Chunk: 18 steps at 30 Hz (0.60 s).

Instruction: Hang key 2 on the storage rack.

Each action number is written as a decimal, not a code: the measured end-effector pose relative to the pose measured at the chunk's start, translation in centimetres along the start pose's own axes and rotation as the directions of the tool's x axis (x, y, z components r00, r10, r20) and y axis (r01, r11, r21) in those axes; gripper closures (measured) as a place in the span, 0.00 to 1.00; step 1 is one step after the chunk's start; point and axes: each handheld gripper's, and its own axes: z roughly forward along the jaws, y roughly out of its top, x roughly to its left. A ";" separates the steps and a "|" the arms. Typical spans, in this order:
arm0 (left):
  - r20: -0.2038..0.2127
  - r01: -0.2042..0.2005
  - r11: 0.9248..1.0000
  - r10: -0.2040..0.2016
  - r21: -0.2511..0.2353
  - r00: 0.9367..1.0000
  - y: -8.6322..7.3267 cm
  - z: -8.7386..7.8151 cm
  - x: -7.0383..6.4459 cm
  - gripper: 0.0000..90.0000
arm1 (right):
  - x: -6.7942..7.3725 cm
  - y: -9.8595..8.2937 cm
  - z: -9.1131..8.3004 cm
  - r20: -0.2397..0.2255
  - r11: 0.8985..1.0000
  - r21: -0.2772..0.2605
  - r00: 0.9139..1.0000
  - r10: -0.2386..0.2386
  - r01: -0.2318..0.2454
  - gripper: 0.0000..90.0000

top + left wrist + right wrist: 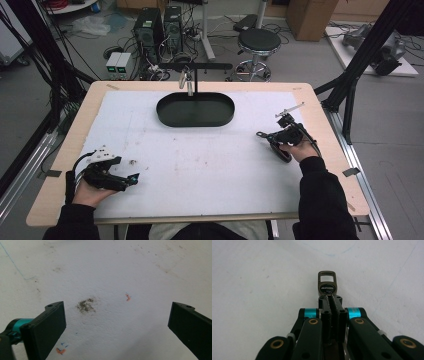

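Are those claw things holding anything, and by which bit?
The right gripper pinches a dark metal key-ring clasp by its lower end, loop sticking out. The left gripper is open, holding nothing.

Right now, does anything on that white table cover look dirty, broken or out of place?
Only grime: the white mat has a dark gritty smudge ahead of the open left gripper, plus small orange and blue pen marks. The right gripper holds a metal key-ring clasp straight. Nothing looks broken.

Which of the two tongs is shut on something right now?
The right tongs, clamped on the metal key fob; the left tongs are wide open over the bare white mat.
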 end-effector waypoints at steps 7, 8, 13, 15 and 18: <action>0.014 0.009 1.000 -0.009 -0.004 1.000 0.0 0.2 0.1 0.02 | 0.8 1.1 -1.7 -0.005 0.998 -0.058 1.000 -0.008 0.008 0.97; 0.015 0.014 1.000 -0.014 -0.003 1.000 0.0 0.2 0.1 0.02 | 0.9 1.4 -2.0 0.007 0.997 -0.073 0.999 -0.032 0.033 0.97; 0.016 0.012 1.000 -0.012 0.002 1.000 0.0 0.3 0.2 0.02 | 1.7 2.7 -2.7 0.017 0.993 -0.107 0.998 -0.053 0.054 0.97; 0.018 0.011 1.000 -0.011 0.003 1.000 0.0 0.3 0.2 0.02 | 1.9 3.1 -2.8 0.022 0.992 -0.111 0.998 -0.061 0.063 0.97; 0.021 0.014 1.000 -0.014 0.001 1.000 0.0 0.4 0.3 0.02 | 2.3 3.9 -3.0 0.010 0.990 -0.127 0.998 -0.069 0.069 0.97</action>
